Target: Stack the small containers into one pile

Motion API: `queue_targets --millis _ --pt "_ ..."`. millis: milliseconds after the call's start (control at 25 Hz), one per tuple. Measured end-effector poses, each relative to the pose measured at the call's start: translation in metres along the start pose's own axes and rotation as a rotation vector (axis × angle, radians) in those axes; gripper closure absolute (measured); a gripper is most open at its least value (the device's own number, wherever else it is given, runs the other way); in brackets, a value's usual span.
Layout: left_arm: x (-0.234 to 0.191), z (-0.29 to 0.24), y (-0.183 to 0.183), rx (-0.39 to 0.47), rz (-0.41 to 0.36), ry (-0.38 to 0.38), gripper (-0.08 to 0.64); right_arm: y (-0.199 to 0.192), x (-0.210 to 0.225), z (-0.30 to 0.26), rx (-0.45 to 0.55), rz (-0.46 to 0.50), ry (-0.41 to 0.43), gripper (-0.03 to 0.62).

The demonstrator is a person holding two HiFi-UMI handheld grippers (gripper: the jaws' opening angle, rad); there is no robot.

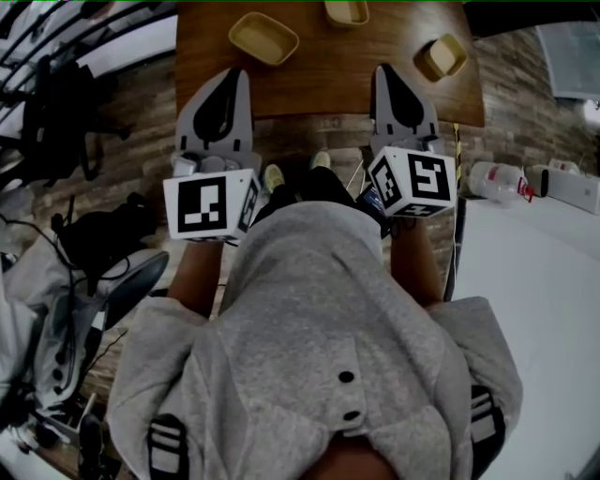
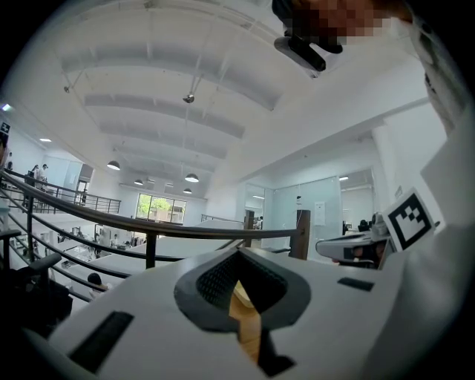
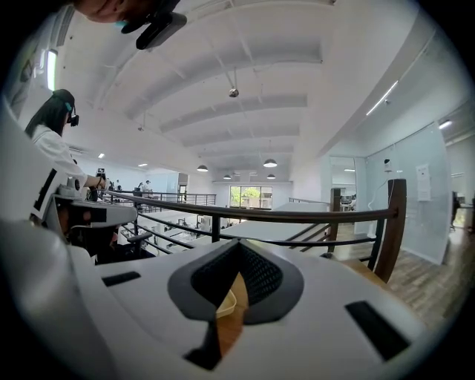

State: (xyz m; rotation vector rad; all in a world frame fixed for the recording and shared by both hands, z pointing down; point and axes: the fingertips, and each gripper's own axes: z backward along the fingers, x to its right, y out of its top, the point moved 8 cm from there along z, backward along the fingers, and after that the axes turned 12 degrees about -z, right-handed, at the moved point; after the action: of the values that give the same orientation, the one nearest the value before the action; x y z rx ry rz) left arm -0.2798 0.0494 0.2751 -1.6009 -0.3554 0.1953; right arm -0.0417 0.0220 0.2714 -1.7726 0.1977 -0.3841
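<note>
Three small yellow containers lie apart on the brown wooden table (image 1: 328, 80): one at the left (image 1: 264, 37), one at the far edge (image 1: 347, 11), one at the right (image 1: 444, 56). My left gripper (image 1: 241, 77) is shut and empty, its tip over the table's near edge just below the left container. My right gripper (image 1: 382, 71) is also shut and empty, left of the right container. In the left gripper view the closed jaws (image 2: 239, 252) show only a sliver of table wood. In the right gripper view the closed jaws (image 3: 239, 246) show a cream container rim (image 3: 225, 303) through the gap.
A dark railing (image 3: 297, 217) runs beyond the table. A black office chair (image 1: 56, 122) and cables stand at the left on the wood floor. A white bottle (image 1: 497, 178) lies at the right beside a white surface (image 1: 534, 281).
</note>
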Motion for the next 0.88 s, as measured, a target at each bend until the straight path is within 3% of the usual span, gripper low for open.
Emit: queue_targets --millis 880 --pt "0.011 -0.032 0.006 0.008 0.001 0.005 0.546 0.01 0.045 -0.011 0.015 0.01 -0.062 0.581"
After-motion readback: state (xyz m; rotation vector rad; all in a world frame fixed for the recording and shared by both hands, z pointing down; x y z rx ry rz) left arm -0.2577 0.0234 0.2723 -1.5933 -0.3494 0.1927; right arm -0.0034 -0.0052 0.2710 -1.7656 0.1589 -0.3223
